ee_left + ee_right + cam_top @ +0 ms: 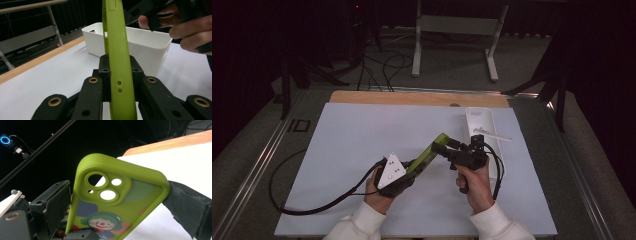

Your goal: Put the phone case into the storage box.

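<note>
Jaws, left gripper (120, 75): clamped on the lower end of 1 green phone case (117, 50), holding it raised above the tabletop (362, 135). Jaws, right gripper (117, 202): pads pressing the case's camera end, steadying it. White bin (482, 122): nearby, probable destination.
</note>
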Motion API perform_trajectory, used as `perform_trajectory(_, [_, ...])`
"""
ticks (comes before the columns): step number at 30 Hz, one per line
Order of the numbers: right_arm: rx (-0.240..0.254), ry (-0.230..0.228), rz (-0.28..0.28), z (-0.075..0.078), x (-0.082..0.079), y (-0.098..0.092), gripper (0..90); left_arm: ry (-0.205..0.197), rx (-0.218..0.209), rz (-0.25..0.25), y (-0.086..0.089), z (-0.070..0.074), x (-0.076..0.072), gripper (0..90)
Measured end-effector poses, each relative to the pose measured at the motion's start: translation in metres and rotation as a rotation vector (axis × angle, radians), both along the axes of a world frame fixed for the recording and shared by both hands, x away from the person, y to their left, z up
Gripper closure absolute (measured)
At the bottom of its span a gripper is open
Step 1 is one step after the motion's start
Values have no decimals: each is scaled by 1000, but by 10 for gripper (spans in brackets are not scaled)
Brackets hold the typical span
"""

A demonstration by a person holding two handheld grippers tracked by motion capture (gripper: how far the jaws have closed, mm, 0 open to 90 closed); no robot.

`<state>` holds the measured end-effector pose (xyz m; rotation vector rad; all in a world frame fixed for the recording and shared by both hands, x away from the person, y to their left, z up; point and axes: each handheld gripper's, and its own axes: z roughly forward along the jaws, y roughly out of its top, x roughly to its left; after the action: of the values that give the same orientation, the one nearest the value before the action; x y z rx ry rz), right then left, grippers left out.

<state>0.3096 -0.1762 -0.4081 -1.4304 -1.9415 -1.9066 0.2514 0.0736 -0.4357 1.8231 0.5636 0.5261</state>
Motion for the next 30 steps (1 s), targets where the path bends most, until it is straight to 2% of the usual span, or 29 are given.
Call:
perform_trajectory(10, [17,12,-8,0,1,1,77,-5,-11,11,-1,-1,-1,788])
perform_trajectory(20, [39,38,-32,-1,2,1,103,26,-26,-29,-6,-8,-1,789])
perform_trajectory(24, [24,29,-30,0,1,-1,128,41,-11,-41,-7,-11,-1,789])
perform_trajectory(30, [-36,-9,-34,2,-2,0,137,67,19,-46,-8,-15,1,787])
